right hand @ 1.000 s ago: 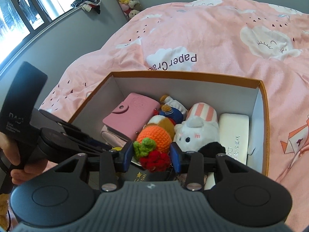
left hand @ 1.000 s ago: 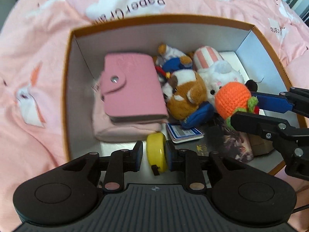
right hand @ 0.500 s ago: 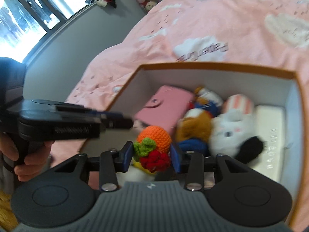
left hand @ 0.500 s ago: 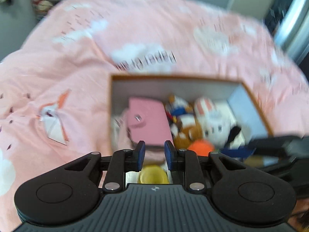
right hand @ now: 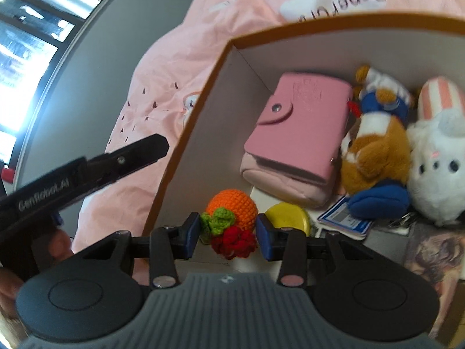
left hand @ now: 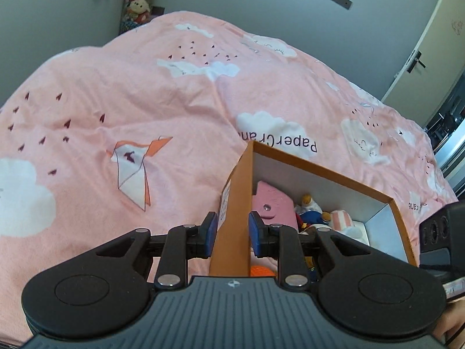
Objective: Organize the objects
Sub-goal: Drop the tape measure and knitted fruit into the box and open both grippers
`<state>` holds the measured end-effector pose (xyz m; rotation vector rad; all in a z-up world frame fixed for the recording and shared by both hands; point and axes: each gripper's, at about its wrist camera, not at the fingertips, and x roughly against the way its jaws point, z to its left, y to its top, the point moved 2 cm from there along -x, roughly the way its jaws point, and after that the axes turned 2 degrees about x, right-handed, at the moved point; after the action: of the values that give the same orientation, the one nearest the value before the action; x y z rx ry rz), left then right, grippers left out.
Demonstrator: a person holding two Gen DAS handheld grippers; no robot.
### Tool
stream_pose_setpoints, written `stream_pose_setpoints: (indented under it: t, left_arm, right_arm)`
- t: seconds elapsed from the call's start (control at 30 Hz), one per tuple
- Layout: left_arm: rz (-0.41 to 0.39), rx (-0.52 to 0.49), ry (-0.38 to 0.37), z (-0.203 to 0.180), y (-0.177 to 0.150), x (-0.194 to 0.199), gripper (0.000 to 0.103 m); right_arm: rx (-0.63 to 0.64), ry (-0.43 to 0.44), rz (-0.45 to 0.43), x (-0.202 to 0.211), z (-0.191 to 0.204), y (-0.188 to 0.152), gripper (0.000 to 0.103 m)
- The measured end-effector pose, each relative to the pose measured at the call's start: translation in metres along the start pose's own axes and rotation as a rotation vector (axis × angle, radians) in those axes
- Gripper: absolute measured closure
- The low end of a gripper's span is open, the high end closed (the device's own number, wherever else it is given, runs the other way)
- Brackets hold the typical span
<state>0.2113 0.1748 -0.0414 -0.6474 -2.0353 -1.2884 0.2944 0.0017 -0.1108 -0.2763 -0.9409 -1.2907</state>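
While the right tongs [right hand: 228, 234] grip the crocheted orange [right hand: 232, 203], the left tongs [left hand: 231, 234] straddle the box [left hand: 319, 171] wall, narrow.

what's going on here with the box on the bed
A person with a handheld gripper in each hand is sorting small things in an orange box on a pink bedspread. The right gripper is shut on a crocheted orange toy low inside the box, beside a yellow round case and a pink wallet. The left gripper straddles the box's side wall; whether its pads press on it is unclear. Plush toys already fill the rest.
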Motion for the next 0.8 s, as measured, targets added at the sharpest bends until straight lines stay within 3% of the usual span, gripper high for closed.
stream_pose_setpoints:
  t: [0.23,0.43,0.57,0.8]
  left_arm:
    - [-0.017,0.002,-0.007,0.005,-0.005,0.001,0.069]
    - [-0.038,-0.01,0.019,0.003,-0.006,0.009,0.069]
    - [-0.085,-0.048,0.056,-0.01,-0.008,0.024,0.069]
    - [-0.17,-0.184,0.077,-0.053,-0.023,0.062,0.056]
  right_arm:
    - [-0.022,0.01,0.041,-0.013,0.002,-0.002,0.056]
    - [-0.026,0.013,0.012,-0.001,0.003,-0.002,0.054]
    - [0.009,-0.034,-0.087,0.029,0.01,-0.007,0.054]
    - [0.137,-0.261,-0.354,0.115,0.03,-0.034,0.047]
